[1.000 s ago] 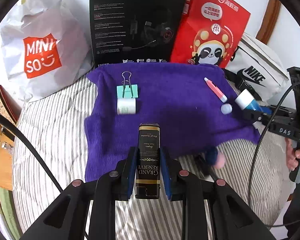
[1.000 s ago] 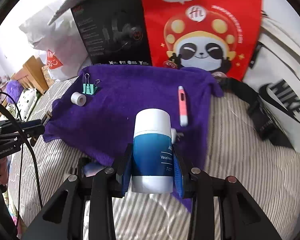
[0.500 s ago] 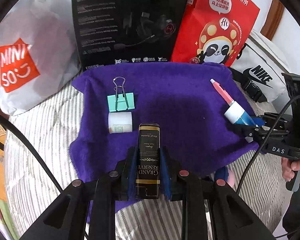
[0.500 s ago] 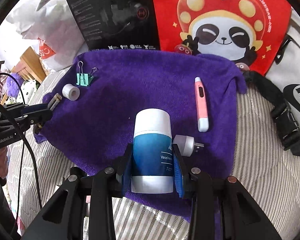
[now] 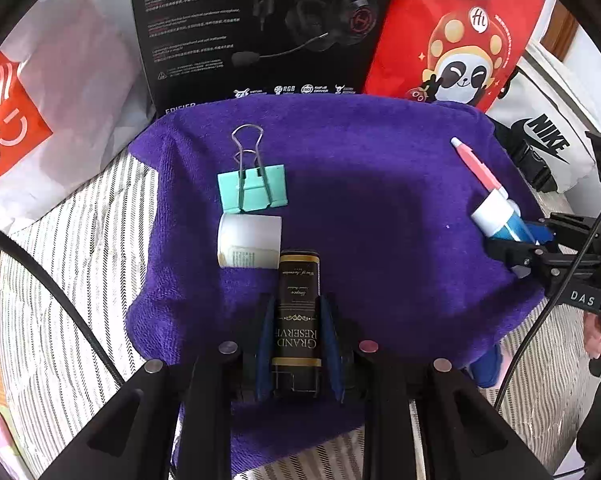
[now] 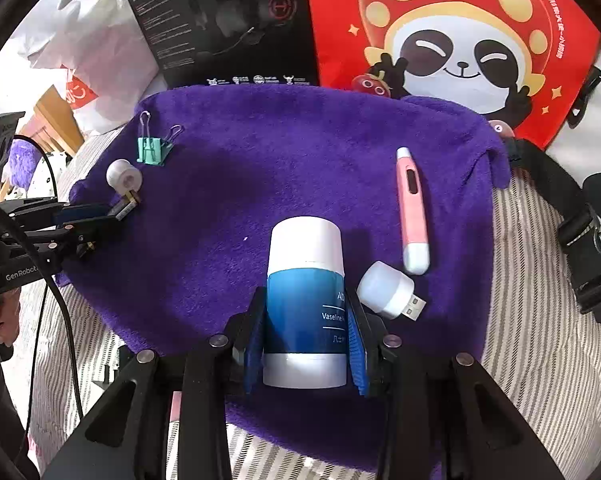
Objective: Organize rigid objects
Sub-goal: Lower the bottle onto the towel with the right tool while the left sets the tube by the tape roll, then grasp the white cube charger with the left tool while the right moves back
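Note:
A purple towel [image 5: 380, 220] lies on striped bedding. My left gripper [image 5: 298, 308] is shut on a black and gold "Grand Reserve" box [image 5: 298, 276], low over the towel's near left part, just beside a white jar [image 5: 248, 240] and a green binder clip [image 5: 252, 190]. My right gripper [image 6: 306, 320] is shut on a blue and white Vaseline bottle [image 6: 304, 280] over the towel's near right part. A white USB light [image 6: 388, 290] and a pink pen [image 6: 410, 208] lie to its right. Seen from the right wrist, the left gripper [image 6: 96, 216] sits at the towel's left edge.
A black headset box [image 5: 260, 28], a red panda bag [image 5: 452, 40], a white Miniso bag [image 5: 60, 92] and a white Nike bag [image 5: 548, 140] stand behind and beside the towel. A blue object [image 5: 486, 364] peeks out at its near right edge. Cables hang from both grippers.
Both grippers have come forward and down over the purple towel, each still holding its object. The towel's things now look larger and closer.

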The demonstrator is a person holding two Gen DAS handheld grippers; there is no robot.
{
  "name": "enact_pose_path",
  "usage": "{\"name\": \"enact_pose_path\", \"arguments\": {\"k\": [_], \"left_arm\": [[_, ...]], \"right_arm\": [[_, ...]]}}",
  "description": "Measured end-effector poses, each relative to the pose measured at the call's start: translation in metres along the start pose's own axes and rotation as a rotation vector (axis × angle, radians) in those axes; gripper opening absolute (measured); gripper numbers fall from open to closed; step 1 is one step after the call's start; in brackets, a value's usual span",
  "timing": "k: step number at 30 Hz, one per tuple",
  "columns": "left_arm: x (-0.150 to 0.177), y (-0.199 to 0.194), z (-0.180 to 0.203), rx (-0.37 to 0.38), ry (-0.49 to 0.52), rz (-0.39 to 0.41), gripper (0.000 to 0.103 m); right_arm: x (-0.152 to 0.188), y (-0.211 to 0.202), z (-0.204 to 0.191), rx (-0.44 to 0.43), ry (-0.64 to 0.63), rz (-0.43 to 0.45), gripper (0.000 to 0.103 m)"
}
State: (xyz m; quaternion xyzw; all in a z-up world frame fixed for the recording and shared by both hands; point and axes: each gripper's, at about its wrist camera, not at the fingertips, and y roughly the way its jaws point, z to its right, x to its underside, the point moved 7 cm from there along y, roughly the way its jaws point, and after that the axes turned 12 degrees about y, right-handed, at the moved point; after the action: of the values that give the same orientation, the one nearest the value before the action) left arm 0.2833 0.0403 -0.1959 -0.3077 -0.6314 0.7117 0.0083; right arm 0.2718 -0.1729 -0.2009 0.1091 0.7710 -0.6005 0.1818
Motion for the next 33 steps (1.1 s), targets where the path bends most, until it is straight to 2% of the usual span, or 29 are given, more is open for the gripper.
{"name": "enact_pose_path", "arguments": {"k": [16, 18, 20, 22, 27, 29, 33], "left_arm": [[0.006, 0.000, 0.001, -0.027, 0.018, 0.016, 0.024], [0.007, -0.001, 0.003, -0.019, 0.014, 0.013, 0.031], [0.010, -0.003, 0.006, -0.002, 0.009, 0.010, 0.045], [0.015, -0.006, 0.007, -0.016, 0.004, 0.003, 0.048], [0.026, -0.032, 0.008, -0.013, -0.057, 0.039, 0.047], [0.030, -0.048, 0.017, -0.030, -0.031, 0.061, 0.047], [0.043, -0.072, 0.043, -0.010, 0.032, 0.093, 0.047]], "right_arm": [[0.000, 0.002, -0.002, 0.032, -0.028, 0.024, 0.037], [0.001, 0.002, -0.003, 0.035, -0.045, 0.030, 0.037], [0.001, 0.001, -0.004, 0.021, -0.047, 0.028, 0.042], [0.001, -0.001, -0.002, 0.000, -0.029, 0.019, 0.047], [0.008, -0.014, 0.003, 0.012, 0.001, 0.017, 0.047], [0.012, -0.022, 0.005, 0.015, 0.008, 0.021, 0.047], [0.023, -0.043, 0.009, 0.016, 0.035, 0.049, 0.049]]}}
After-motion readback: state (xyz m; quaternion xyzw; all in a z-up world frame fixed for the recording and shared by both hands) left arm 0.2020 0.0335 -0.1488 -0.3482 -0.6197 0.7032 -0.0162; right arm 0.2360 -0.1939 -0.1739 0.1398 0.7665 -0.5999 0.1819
